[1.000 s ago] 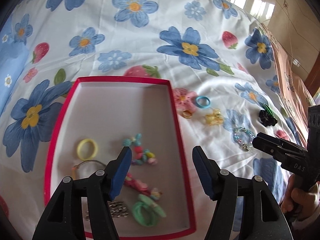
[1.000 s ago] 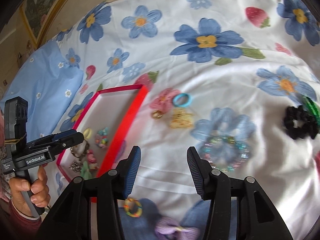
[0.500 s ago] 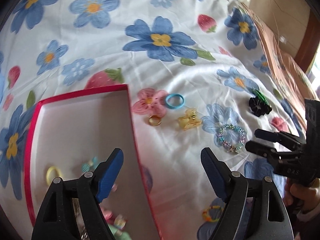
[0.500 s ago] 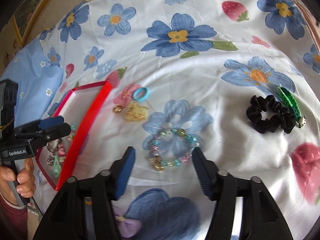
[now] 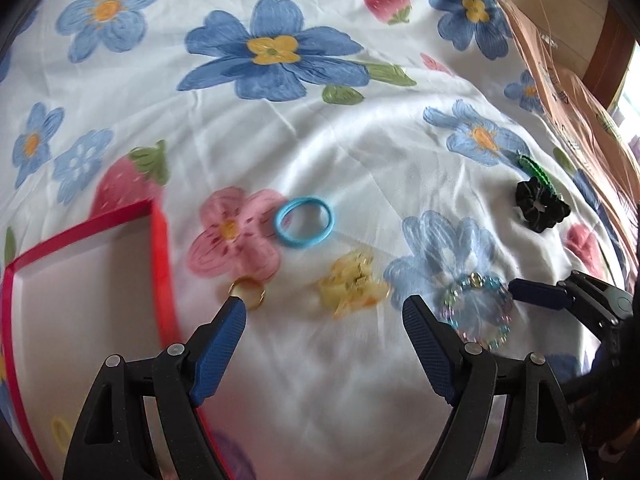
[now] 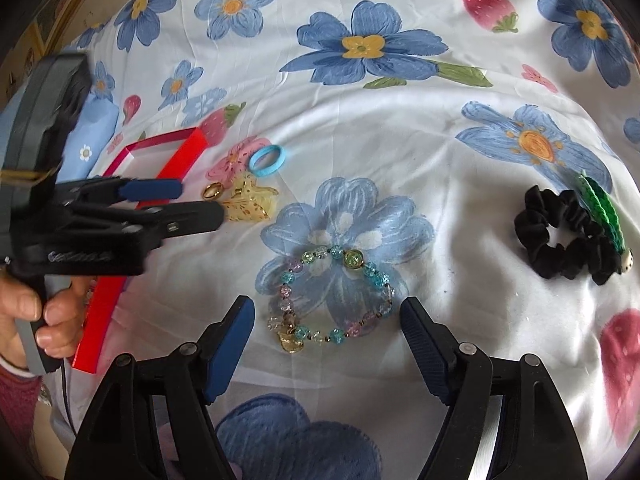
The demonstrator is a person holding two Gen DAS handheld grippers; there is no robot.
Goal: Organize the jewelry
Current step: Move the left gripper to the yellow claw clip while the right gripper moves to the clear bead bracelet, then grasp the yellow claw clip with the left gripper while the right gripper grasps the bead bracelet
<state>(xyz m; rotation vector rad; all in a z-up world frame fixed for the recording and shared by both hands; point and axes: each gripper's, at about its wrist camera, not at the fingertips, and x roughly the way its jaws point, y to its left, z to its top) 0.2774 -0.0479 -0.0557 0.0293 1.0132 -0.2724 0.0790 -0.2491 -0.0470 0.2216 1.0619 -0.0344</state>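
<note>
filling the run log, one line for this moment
left gripper: open, over clip | right gripper: opening, over bracelet | nothing held

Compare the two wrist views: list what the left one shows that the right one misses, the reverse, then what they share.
Only the left wrist view shows the red box's pale inside with a yellow hair tie in it.

Only the right wrist view shows the hand gripping the left tongs' handle, and a blue pillow.

Both show the blue hair tie, gold ring, yellow claw clip, beaded bracelet, black scrunchie and green clip. Both tongs are empty: left tongs open, right tongs opening around the bracelet.
</note>
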